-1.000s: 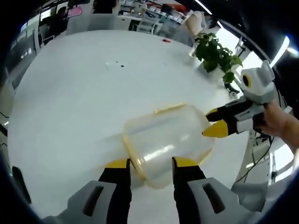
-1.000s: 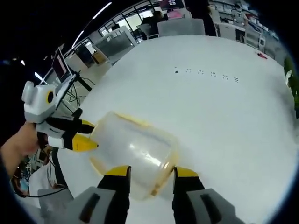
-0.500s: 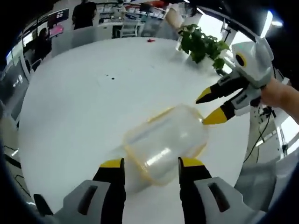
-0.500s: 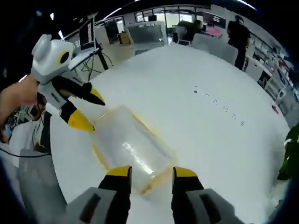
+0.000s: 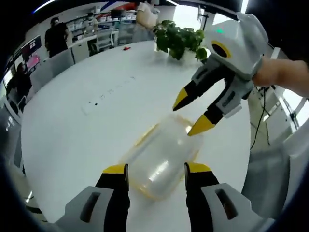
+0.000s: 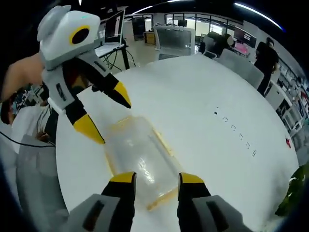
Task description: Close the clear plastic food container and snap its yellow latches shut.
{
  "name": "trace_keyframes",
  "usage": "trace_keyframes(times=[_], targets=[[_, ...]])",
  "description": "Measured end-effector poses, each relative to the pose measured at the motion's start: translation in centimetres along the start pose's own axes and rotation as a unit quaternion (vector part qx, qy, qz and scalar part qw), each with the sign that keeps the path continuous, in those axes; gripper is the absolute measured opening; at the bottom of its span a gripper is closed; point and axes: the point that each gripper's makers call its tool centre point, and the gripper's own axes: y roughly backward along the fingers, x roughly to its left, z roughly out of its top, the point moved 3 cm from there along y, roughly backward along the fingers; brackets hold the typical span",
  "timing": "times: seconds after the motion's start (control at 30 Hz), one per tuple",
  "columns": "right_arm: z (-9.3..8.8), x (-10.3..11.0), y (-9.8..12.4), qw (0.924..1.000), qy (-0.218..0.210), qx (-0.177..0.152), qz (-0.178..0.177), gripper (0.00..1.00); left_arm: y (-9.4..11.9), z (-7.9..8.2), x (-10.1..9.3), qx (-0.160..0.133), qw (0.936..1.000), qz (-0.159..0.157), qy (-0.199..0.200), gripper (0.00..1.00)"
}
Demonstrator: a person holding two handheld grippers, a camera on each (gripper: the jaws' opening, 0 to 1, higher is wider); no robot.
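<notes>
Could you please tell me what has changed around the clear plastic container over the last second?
In the left gripper view, the right gripper has lifted from the far end of the clear plastic food container with yellow trim and now hangs above it, jaws open. In the right gripper view, the left gripper has risen likewise, jaws open. Neither has taken hold of anything. The container still lies on the round white table.
</notes>
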Motion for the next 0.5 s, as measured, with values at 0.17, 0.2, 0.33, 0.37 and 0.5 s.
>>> trace_keyframes(times=[0.17, 0.2, 0.33, 0.37, 0.5], targets=[[0.6, 0.5, -0.4, 0.9998, 0.011, -0.008, 0.014, 0.28, -0.4, 1.0, -0.6, -0.013, 0.9998, -0.011, -0.009, 0.44], [0.7, 0.7, -0.5, 0.9997, 0.015, -0.009, 0.019, 0.29, -0.6, 1.2, -0.8, -0.011, 0.9997, -0.012, -0.020, 0.44], [1.3, 1.2, -0.9, 0.9990, 0.025, -0.017, 0.032, 0.28, -1.1, 2.1, -1.5, -0.023, 0.9982, -0.025, -0.050, 0.44], [1.5, 1.2, -1.0, 0.9989, 0.025, -0.020, 0.034, 0.29, -1.2, 2.1, -1.5, -0.022, 0.9981, -0.024, -0.053, 0.44], [2.0, 1.8, -1.2, 0.9980, 0.036, -0.027, 0.046, 0.29, -1.7, 2.2, -1.7, -0.020, 0.9968, -0.028, -0.072, 0.44]])
